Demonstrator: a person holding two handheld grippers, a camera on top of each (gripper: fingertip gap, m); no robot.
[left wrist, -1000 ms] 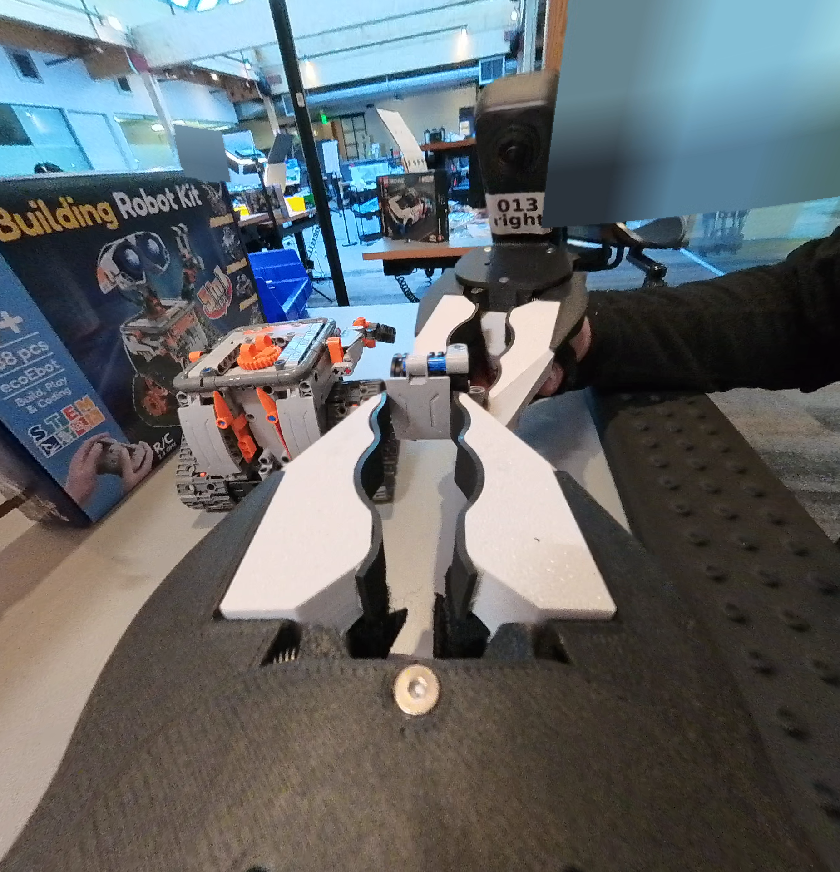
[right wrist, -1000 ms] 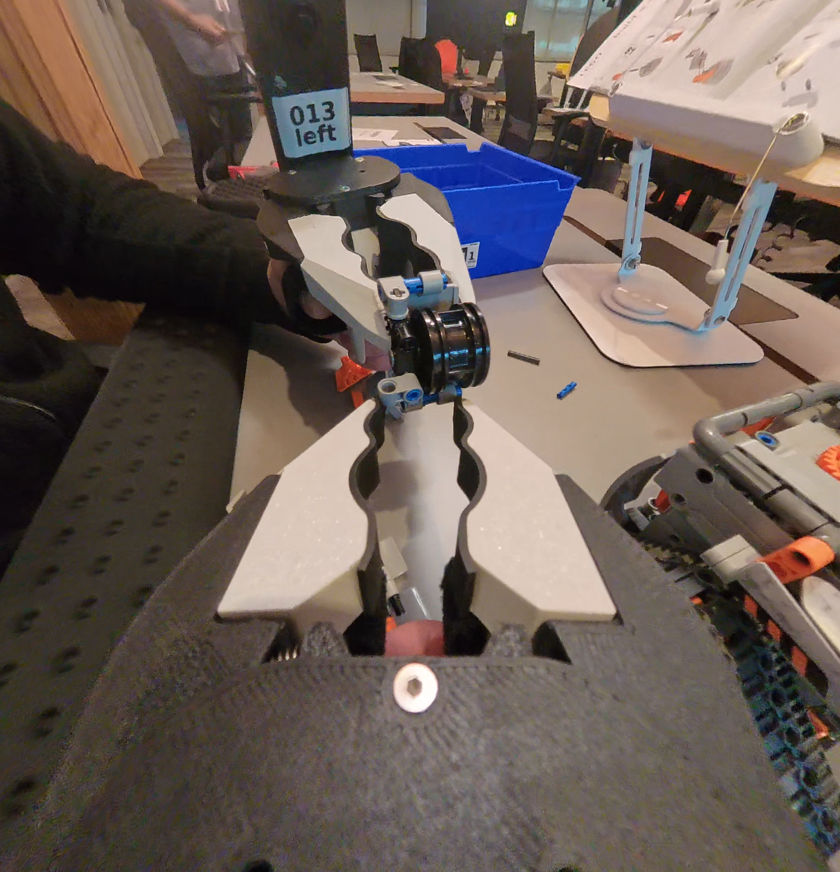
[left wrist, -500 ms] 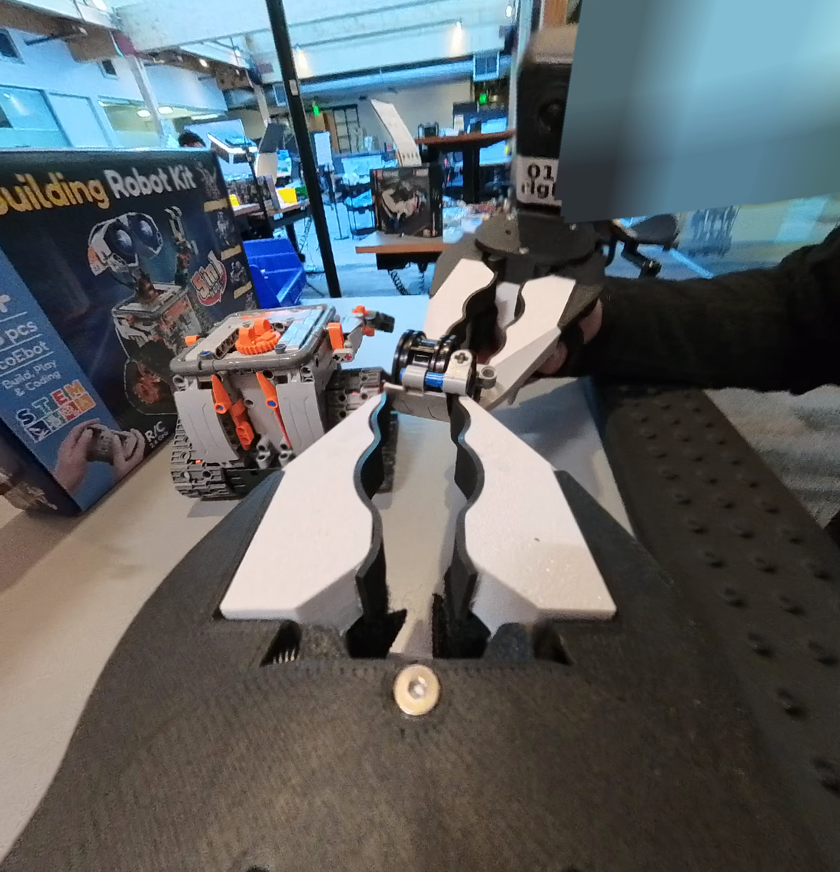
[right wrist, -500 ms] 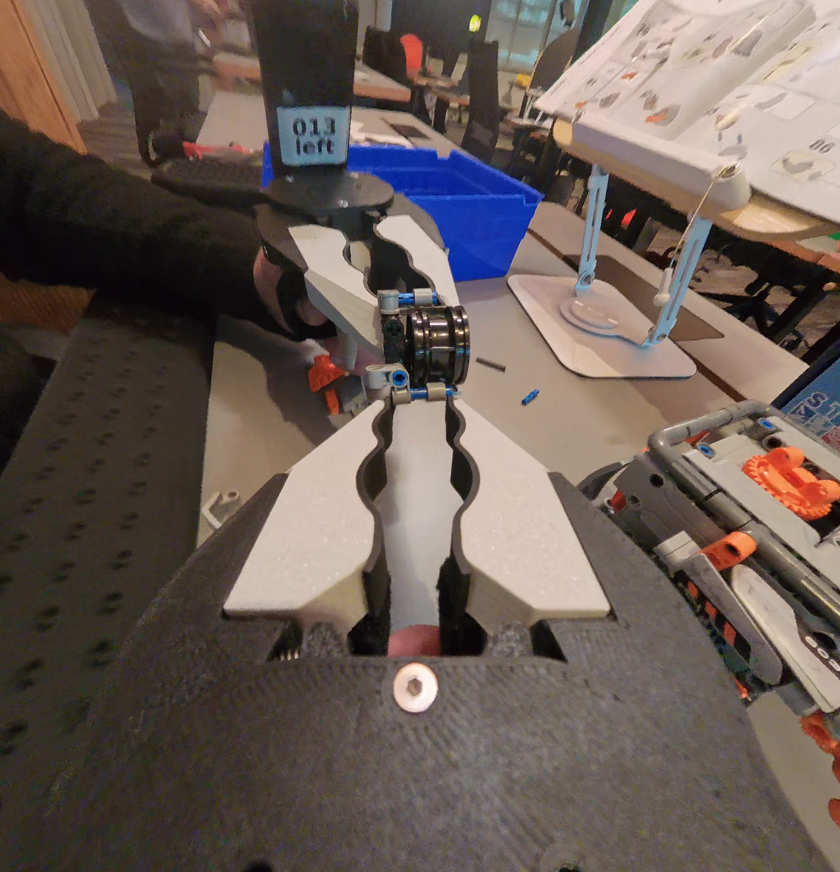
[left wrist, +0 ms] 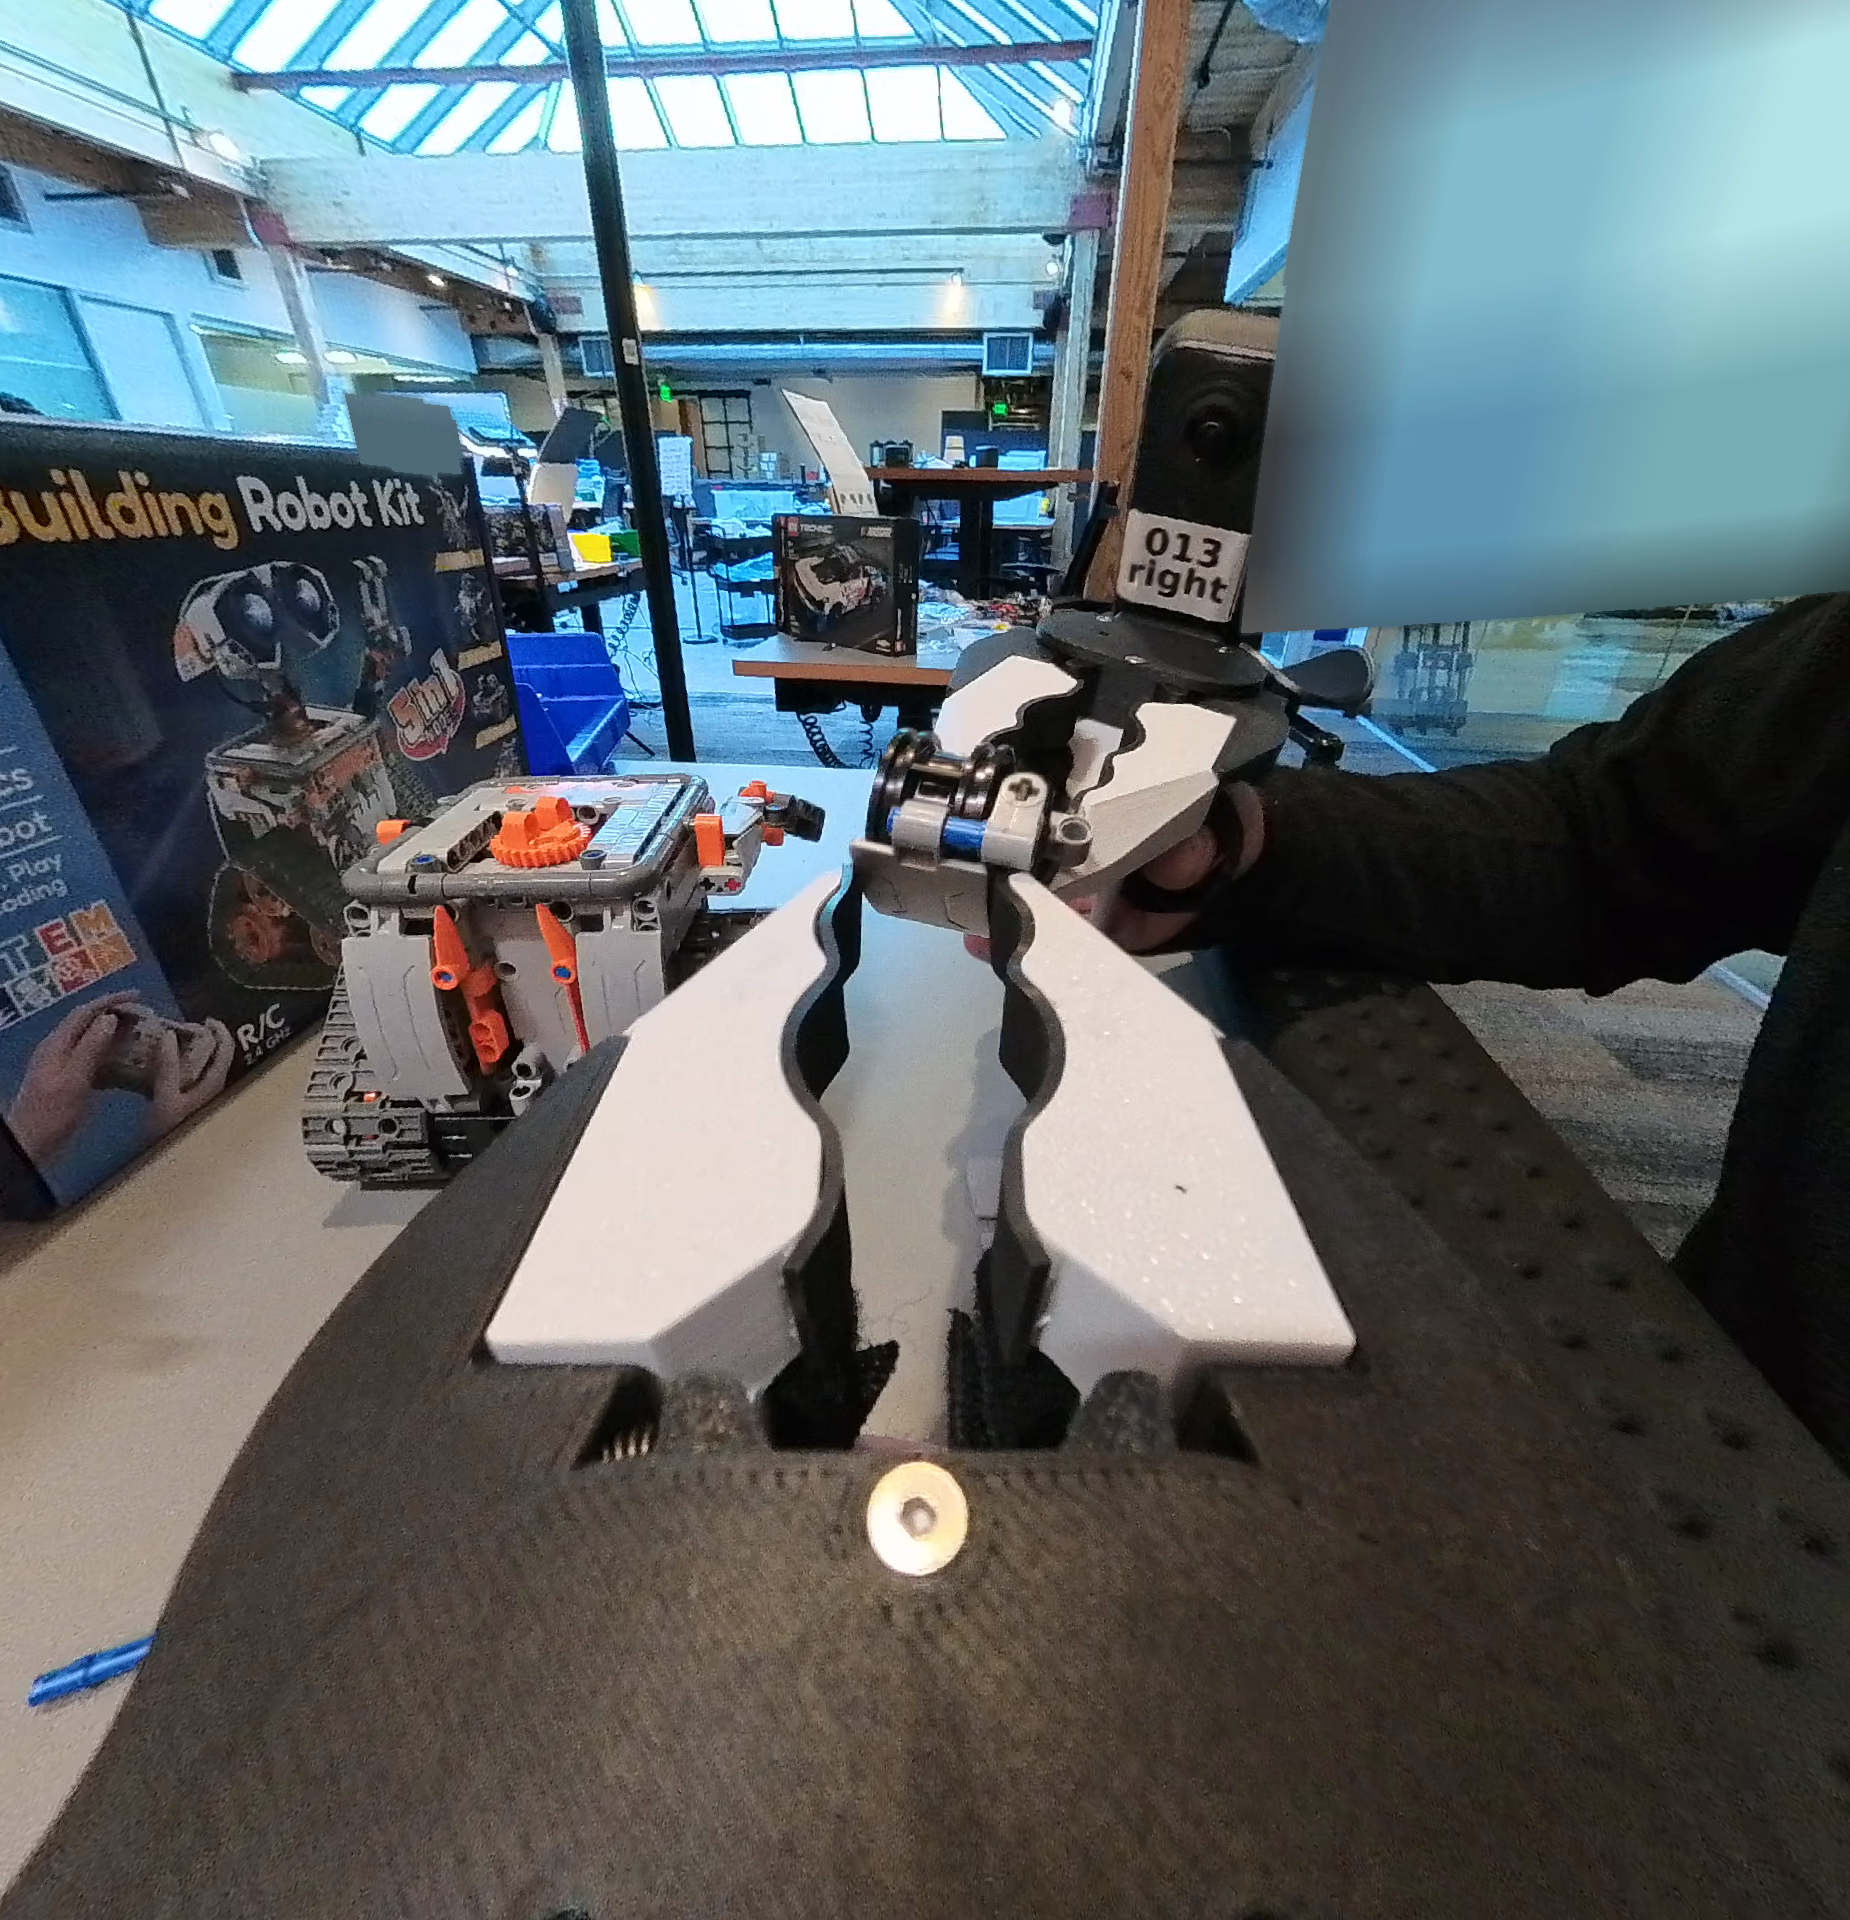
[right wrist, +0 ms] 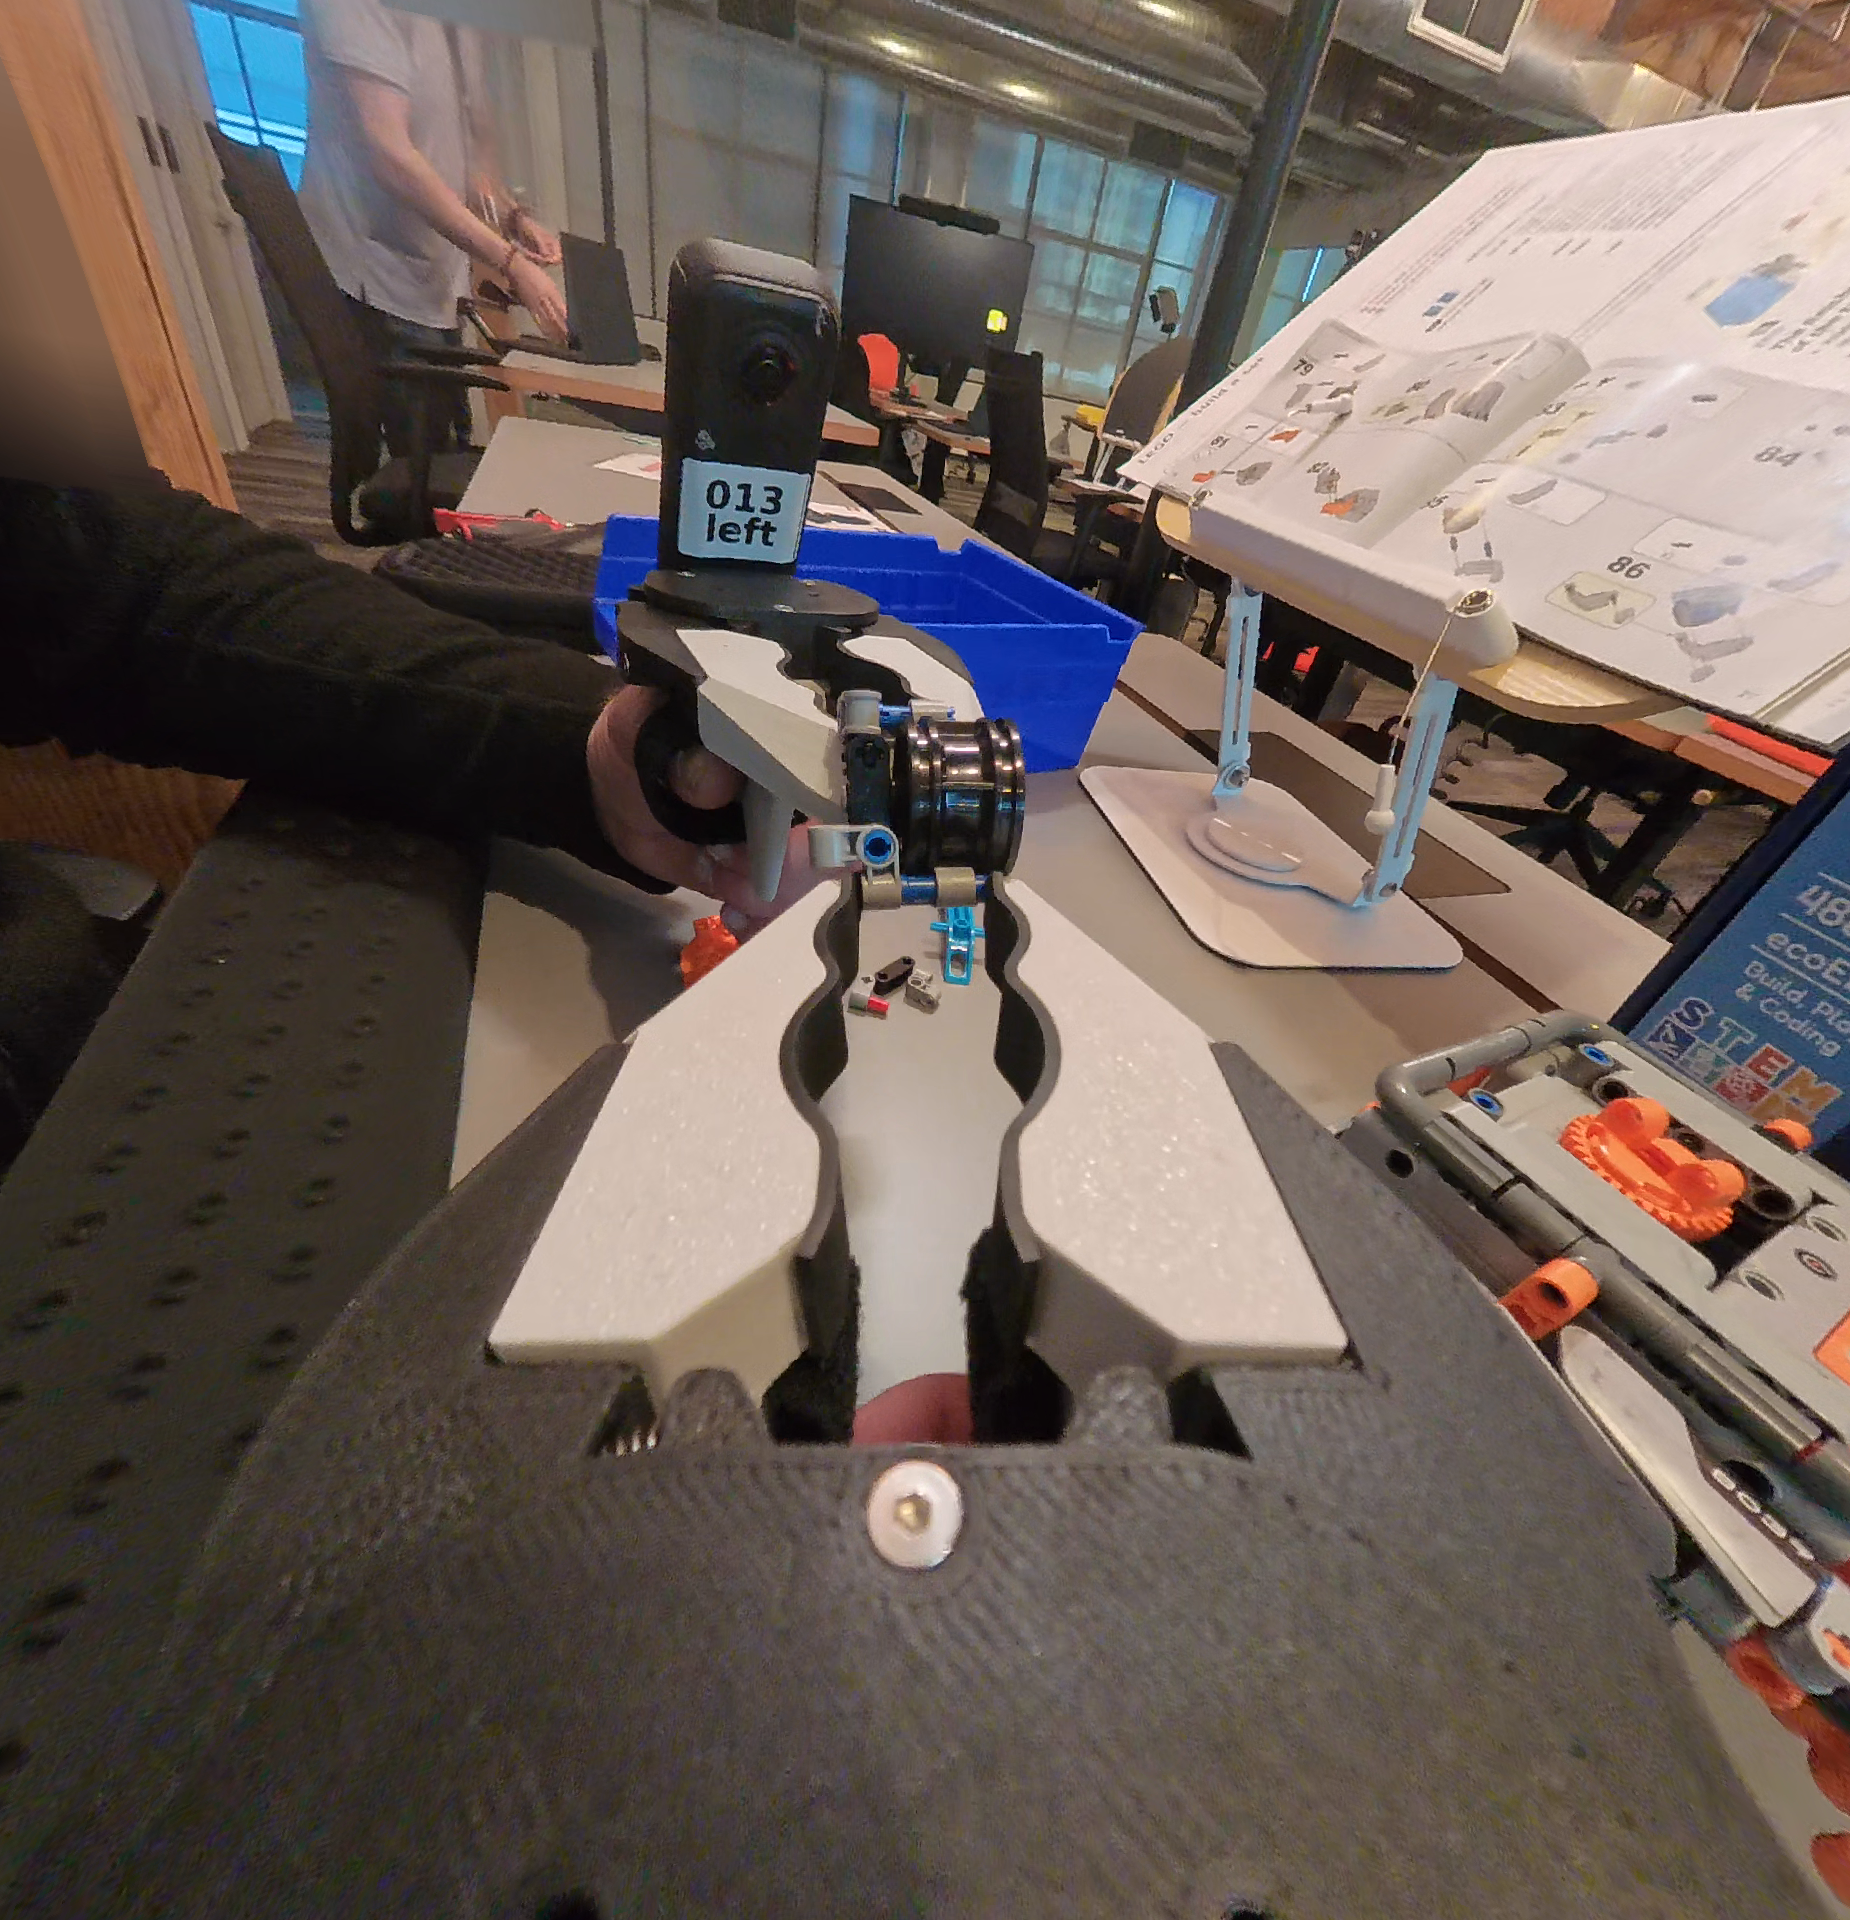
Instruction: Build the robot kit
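**Desk editor:** What is held, and by which tool?

**Photographer:** One wheel assembly (left wrist: 957, 831), a black grooved wheel on grey connectors and a blue axle, is held in the air above the desk (left wrist: 121, 1403), between the two tools. The left tool (left wrist: 923, 896) is closed on the grey plate at the assembly's base. The right tool (right wrist: 921, 894) meets it head-on, its tips clamped either side of the blue axle end. Neither one is open.

**Desk editor:** And the hands?

**Photographer:** Both arms are in black sleeves, reaching in from the near edge. The left hand (right wrist: 682, 800) curls round its handle with a finger through the trigger ring. The right hand (left wrist: 1181, 873) does the same on its side. The tools are roughly level, tips almost touching.

**Desk editor:** What is around them?

**Photographer:** A grey-and-orange tracked robot model (left wrist: 505, 935) stands just beyond the tips, toward the far edge, with the printed kit box (left wrist: 173, 779) upright behind it. Loose small parts (right wrist: 910, 982) lie on the desk below the assembly, and an orange piece (right wrist: 708, 951) lies under the left hand. A blue bin (right wrist: 962, 644) sits toward the left edge, near an open instruction booklet (right wrist: 1523, 416) propped on a white stand. A blue pin (left wrist: 90, 1662) lies well apart from the rest.
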